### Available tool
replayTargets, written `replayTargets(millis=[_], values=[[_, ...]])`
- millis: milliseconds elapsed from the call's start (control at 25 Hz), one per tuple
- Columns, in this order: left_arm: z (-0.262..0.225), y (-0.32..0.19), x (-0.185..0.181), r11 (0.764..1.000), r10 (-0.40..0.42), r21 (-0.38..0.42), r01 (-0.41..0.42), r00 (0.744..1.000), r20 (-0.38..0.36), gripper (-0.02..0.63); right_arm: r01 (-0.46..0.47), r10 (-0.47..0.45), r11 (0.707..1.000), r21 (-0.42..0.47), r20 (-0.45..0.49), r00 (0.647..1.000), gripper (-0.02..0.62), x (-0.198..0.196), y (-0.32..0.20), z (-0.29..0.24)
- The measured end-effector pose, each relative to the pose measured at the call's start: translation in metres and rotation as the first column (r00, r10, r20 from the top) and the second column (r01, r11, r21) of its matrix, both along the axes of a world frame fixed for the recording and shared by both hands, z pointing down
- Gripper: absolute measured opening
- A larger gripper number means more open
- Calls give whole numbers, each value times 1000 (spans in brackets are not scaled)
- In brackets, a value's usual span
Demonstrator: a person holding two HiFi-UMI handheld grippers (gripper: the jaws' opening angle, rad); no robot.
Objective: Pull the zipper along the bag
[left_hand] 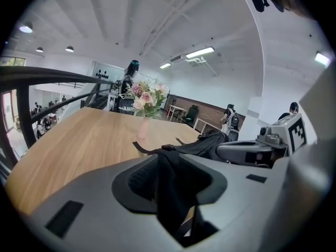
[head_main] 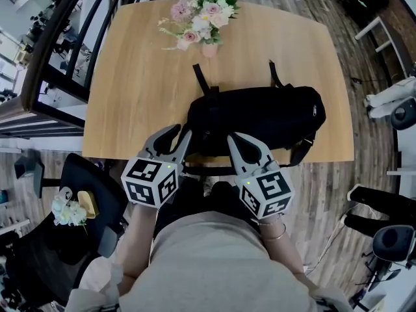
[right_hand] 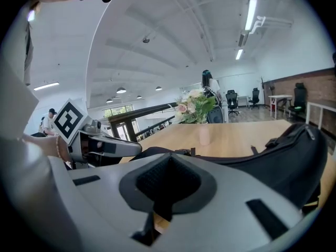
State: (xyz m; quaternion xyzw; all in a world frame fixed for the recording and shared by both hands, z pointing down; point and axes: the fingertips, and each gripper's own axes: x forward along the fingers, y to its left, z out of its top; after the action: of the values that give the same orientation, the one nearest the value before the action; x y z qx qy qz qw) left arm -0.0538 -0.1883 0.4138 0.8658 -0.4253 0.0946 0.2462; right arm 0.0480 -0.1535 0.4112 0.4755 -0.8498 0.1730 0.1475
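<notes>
Soft black bag, white logo unreadable, lies at the near edge of the smooth wooden table. Left gripper is clamped on a fold of its fabric. Right gripper jaws are pressed together at the bag's rim.

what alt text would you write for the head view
From above, a person's left hand-held gripper and right hand-held gripper are both shut on the near edge of a black bag lying on a wooden table. Pink and white flowers stand at the far side.
</notes>
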Motion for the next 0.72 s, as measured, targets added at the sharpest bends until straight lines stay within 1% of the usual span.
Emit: replayTargets(millis=[40,80,240,360,480,560,640,720], values=[[1,1,0,1000,14,-8,-14,1000,-13,150,5,-5,1000,-1,-1,1000,-3,-2,0,0],[2,2,0,1000,25,-17,-25,999,-25,186,10,-10,1000,-3,-2,1000,-3,-4,1,1],[9,7,-3,998,33,-50,-35,998,-48,198,28,-28,999,-15,-8,1000,-3,-9,4,6],[16,11,-5,995,53,-77,-58,997,-61,210,39,-39,999,-26,-15,999,-3,-13,7,8],[25,18,-1,989,103,-97,-108,993,-56,244,76,-77,997,-19,-40,996,-3,-19,10,10],[31,24,5,979,158,-121,-165,985,-67,262,103,-104,995,-10,-72,992,14,-24,12,10],[35,30,13,966,210,-139,-218,975,-70,265,124,-124,992,-11,-90,988,18,-29,14,11],[37,31,17,961,226,-147,-235,971,-77,265,144,-145,989,-13,-97,985,18,-33,16,12]])
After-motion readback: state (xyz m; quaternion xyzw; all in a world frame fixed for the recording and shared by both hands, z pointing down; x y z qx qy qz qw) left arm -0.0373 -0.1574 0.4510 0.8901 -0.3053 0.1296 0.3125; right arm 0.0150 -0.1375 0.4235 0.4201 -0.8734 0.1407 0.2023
